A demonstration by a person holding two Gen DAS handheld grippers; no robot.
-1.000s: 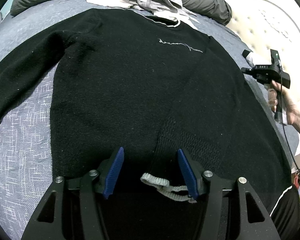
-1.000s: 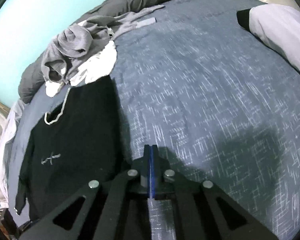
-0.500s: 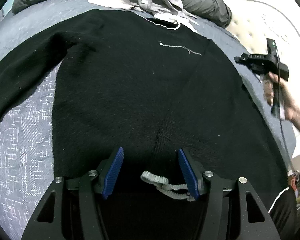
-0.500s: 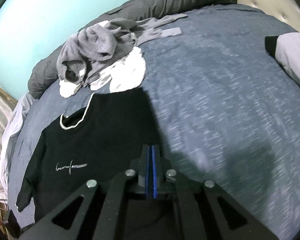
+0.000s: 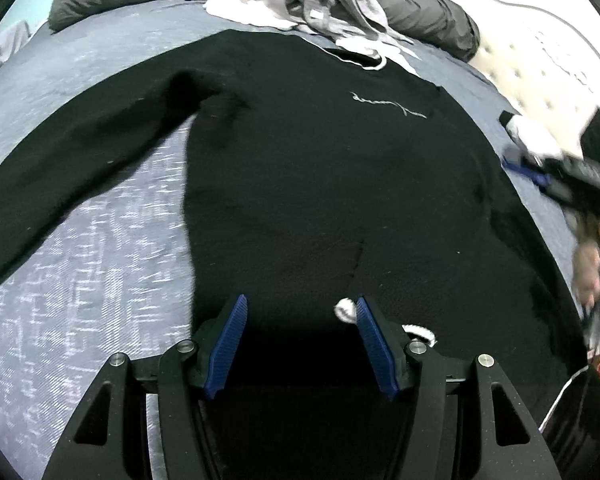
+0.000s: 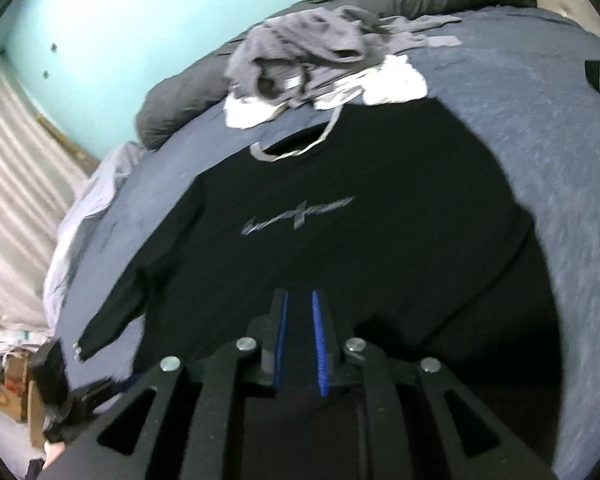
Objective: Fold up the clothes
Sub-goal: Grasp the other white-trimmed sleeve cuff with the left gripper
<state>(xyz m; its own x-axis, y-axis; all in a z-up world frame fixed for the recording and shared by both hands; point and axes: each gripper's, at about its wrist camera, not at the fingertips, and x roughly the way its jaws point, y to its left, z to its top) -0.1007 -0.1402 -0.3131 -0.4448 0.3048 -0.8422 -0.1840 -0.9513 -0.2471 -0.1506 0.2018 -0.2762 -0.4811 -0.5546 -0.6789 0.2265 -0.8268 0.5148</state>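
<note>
Black sweater [image 5: 320, 168] lies face up on a bed [image 5: 100, 280], one sleeve folded in, one still out.

The sleeve nearer the headboard [image 5: 540, 72] is folded across the sweater's body; the far sleeve [image 5: 60, 168] lies spread out. Body folds remain. Left gripper [image 5: 298, 340] hovers over the hem, fingers wide apart, empty. Right gripper [image 6: 300, 344], above the sweater, is slightly parted and holds nothing. More clothes [image 6: 312, 60] wait beyond the collar.

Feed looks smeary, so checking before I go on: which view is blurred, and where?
Right wrist view: motion blur throughout; the sweater logo is doubled. Left wrist view: centre sharp, but the right gripper and hand at the edge are smeared.
</note>
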